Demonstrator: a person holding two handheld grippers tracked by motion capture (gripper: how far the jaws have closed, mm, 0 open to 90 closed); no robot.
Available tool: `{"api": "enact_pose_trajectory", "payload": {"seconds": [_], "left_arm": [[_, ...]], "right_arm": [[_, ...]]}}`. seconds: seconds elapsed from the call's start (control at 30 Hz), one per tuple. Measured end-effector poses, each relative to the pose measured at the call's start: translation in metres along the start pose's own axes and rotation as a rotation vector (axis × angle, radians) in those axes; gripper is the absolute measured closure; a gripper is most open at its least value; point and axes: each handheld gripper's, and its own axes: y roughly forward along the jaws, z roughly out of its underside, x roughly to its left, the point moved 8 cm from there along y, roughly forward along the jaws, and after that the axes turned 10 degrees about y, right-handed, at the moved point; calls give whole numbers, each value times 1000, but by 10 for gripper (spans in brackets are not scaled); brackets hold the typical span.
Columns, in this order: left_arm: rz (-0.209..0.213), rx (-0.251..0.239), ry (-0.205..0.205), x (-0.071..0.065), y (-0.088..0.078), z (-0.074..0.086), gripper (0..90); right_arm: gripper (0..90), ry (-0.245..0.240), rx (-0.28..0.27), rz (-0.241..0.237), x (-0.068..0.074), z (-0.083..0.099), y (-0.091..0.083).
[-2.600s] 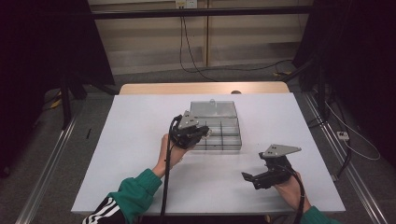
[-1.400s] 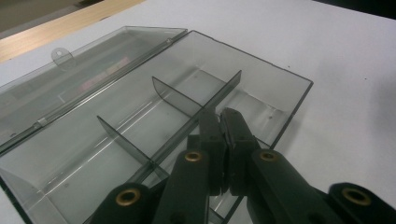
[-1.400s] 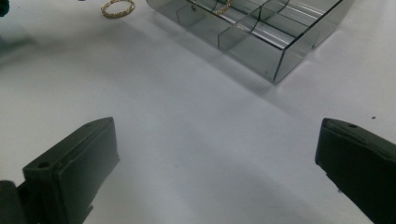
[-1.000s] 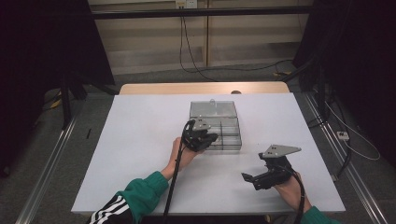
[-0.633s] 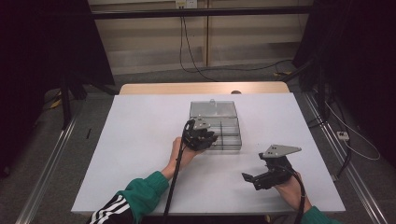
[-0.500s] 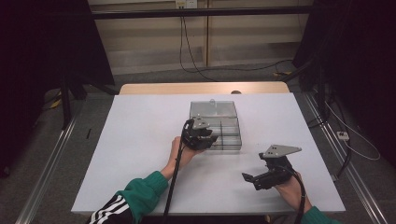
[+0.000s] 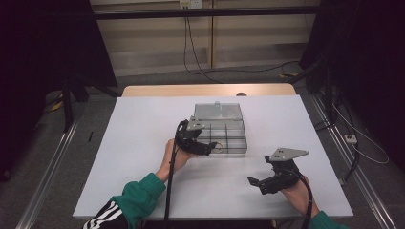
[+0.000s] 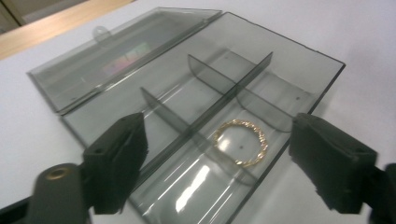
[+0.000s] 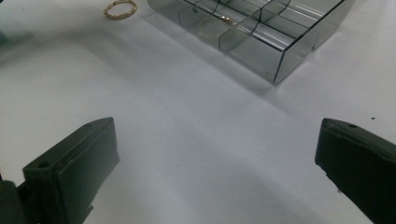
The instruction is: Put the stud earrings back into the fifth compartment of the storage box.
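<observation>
A clear grey compartment box (image 7: 234, 136) stands mid-table with its lid (image 7: 217, 111) folded open at the back. A gold ring (image 8: 241, 142) lies flat in one of its front compartments. My left gripper (image 7: 208, 148) hovers at the box's front left corner. In the left gripper view, that gripper (image 8: 218, 126) has just been opening its jaws; they stand apart above the ring and do not touch it. A second gold ring (image 9: 120, 9) lies on the table beside the box (image 9: 280, 51). My right gripper (image 7: 260, 183) rests near the front right, open and empty (image 9: 217, 130).
The white table (image 7: 143, 143) is bare to the left and in front of the box. Its wooden far edge (image 7: 205, 89) runs behind the lid. Cables trail from both grippers toward the person's side.
The left gripper moved right from beside the box to its front compartments, then drew back slightly. The right gripper has stayed in place.
</observation>
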Motion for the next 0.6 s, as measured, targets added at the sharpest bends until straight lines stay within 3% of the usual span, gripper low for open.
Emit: {"api": "enact_pose_trajectory", "payload": {"seconds": [0.2,0.6], "left_arm": [[-15,-3,-21,8,-19,7,65],[-42,6,-44,17,-47,25,1]], "right_arm": [[0,1,-3,-1,1,-1,0],[0,1,-7,-2,1,-2,0]]}}
